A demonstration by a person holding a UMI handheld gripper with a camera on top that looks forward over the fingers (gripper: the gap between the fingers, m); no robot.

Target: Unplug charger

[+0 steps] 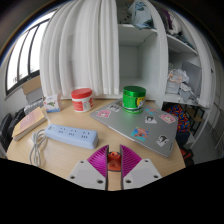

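My gripper (112, 165) is low over the near edge of the wooden table (60, 160). Its magenta pads (97, 160) stand close together, and a small orange-red charger (112, 157) fills the narrow gap between them, touched on both sides. A pale blue power strip (70, 133) lies flat on the table ahead and to the left of the fingers. Its white cord (38, 150) is bundled at its left end. I see no plug standing in the strip's sockets.
A red-lidded jar (82, 99) and a green jar (134, 97) stand beyond the strip. A grey flat board with stickers (135, 125) lies ahead to the right. A book (30, 122) lies at the far left. Curtains and shelves stand behind.
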